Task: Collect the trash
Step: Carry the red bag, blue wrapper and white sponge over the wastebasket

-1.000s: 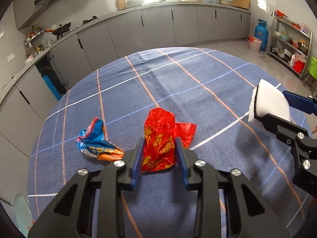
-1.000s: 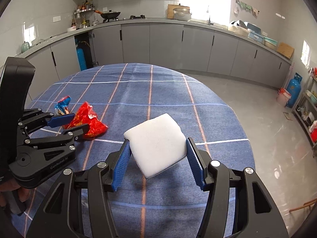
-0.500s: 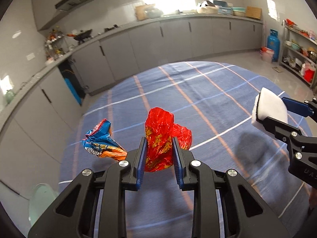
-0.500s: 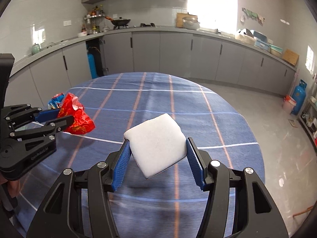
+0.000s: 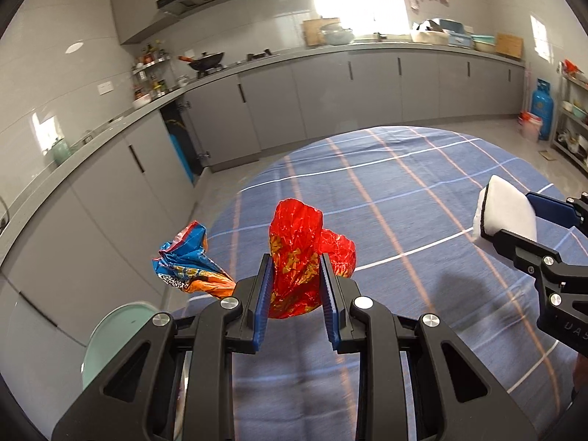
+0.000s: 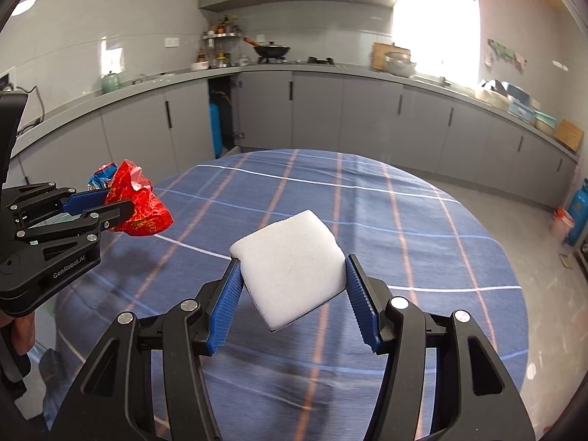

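Observation:
My left gripper (image 5: pixel 296 275) is shut on a crumpled red wrapper (image 5: pixel 299 253) and holds it in the air above the left edge of the round table. A blue and orange wrapper (image 5: pixel 189 264) hangs with it at its left side; whether it is pinched too I cannot tell. My right gripper (image 6: pixel 292 275) is shut on a white foam block (image 6: pixel 292 262) held above the table. The right wrist view shows the left gripper (image 6: pixel 110 209) with the red wrapper (image 6: pixel 141 205) at the left. The left wrist view shows the white block (image 5: pixel 505 215) at the right.
The round table carries a blue checked cloth (image 5: pixel 404 198). A pale green round bin (image 5: pixel 114 334) stands on the floor below the table's left edge. Grey kitchen cabinets (image 6: pixel 367 117) line the far walls. A blue gas cylinder (image 5: pixel 542 106) and shelves stand at the far right.
My left gripper has closed on the red wrapper and lifted it off the table, moving left toward the table's edge; the blue wrapper rose with it. The right gripper keeps the white block.

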`<state>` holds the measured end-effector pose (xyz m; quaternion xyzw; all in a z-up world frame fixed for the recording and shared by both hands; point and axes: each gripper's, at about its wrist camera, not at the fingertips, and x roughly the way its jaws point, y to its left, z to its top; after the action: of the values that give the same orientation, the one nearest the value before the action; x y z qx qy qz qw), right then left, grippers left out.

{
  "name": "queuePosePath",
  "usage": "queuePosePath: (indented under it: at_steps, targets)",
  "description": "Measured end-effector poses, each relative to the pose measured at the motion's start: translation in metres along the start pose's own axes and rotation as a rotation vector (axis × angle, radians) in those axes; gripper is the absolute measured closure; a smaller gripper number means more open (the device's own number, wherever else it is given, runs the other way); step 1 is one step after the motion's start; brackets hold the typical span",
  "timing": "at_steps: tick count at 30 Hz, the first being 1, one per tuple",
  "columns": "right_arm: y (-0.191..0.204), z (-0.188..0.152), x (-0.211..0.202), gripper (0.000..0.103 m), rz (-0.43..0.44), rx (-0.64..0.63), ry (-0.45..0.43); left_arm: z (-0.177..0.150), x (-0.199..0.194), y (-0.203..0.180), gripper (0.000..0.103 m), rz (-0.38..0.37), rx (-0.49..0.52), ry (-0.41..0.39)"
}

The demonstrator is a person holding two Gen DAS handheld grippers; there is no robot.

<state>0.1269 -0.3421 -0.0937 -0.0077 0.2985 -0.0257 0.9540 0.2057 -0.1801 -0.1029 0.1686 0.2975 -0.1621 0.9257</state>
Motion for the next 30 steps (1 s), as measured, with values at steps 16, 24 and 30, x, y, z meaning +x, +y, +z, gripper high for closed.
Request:
queuePosePath:
  at_steps: [16, 24, 30]
  targets:
    - [0.068, 0.012, 0.002, 0.047, 0.074, -0.105, -0.021, -0.022, -0.028, 0.062, 0.077, 0.096, -0.071, -0.014]
    - [0.085, 0.012, 0.000, 0.047, 0.085, -0.139, -0.028, -0.028, -0.032, 0.076, 0.077, 0.118, -0.091, -0.015]
    - [0.097, 0.014, 0.000, 0.047, 0.097, -0.159, -0.031, -0.034, -0.035, 0.086, 0.077, 0.135, -0.100, -0.015]
